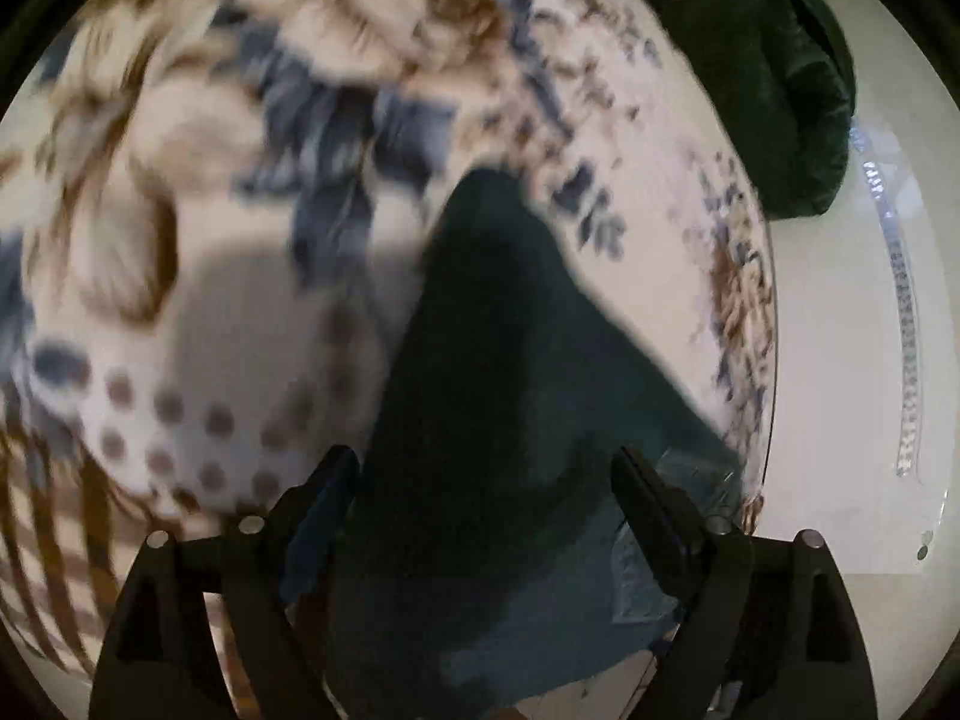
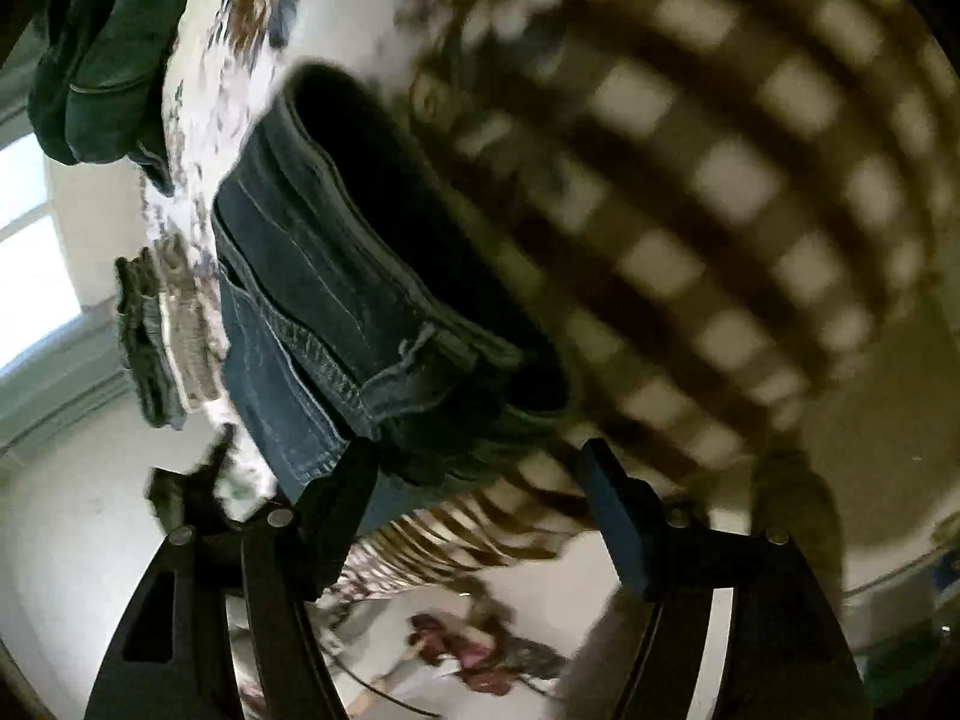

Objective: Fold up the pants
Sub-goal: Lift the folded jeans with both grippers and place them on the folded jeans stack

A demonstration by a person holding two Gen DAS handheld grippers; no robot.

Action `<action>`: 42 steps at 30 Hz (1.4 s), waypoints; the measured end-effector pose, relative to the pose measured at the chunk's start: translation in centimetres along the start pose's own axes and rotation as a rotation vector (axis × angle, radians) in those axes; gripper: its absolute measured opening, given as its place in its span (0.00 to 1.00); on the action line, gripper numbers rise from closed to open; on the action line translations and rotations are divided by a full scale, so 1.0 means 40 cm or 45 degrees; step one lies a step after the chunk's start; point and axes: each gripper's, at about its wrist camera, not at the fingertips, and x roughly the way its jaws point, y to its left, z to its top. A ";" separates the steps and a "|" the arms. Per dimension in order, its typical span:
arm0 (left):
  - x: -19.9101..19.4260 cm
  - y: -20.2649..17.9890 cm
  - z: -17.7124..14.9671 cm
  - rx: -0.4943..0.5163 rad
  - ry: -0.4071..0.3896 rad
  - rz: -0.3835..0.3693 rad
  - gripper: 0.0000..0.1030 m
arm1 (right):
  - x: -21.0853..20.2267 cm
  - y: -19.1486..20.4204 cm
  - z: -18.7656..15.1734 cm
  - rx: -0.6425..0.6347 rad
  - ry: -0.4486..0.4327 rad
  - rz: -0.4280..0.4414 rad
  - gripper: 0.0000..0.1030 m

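**Inspector:** Pants point(image 2: 336, 300), dark blue denim, lie bunched on the patterned bedspread point(image 1: 198, 192) near its edge, waistband and thick seams turned up in the right wrist view. I judge them heavy for cloth, limp, with stiff ridges at the hems, not slippery and not fragile.

**Onlooker:** Where would you take hold?

**Inspector:** At the waistband or a double-stitched seam, since that bulk should bite well. A single layer might slide out.

**Onlooker:** And room to work?

**Inspector:** The bedspread runs broad toward the far side. Its rim falls away to pale floor point(image 1: 840, 360) close by, and a dark green garment point(image 1: 774, 78) sits at the far corner. Fold inward, I would say.

**Onlooker:** The tongs?

**Inspector:** Left gripper point(image 1: 486, 468): jaws spread wide, dark cloth lying between them, not pinched. Right gripper point(image 2: 474, 465): jaws wide apart, one tip just beside the denim, holding nothing. Both views are blurred.
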 end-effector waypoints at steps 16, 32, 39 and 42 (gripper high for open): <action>0.061 0.029 -0.024 0.001 0.057 -0.028 0.87 | 0.131 0.050 0.035 -0.006 -0.113 0.262 0.77; -0.040 -0.019 -0.071 0.117 -0.071 -0.082 0.26 | 0.182 0.253 -0.006 -0.142 -0.287 0.166 0.44; -0.230 -0.093 -0.060 0.107 -0.107 -0.105 0.24 | 0.096 0.450 -0.063 -0.234 -0.284 0.121 0.41; -0.319 -0.125 -0.027 0.105 -0.133 -0.129 0.24 | 0.055 0.598 -0.094 -0.302 -0.288 0.122 0.41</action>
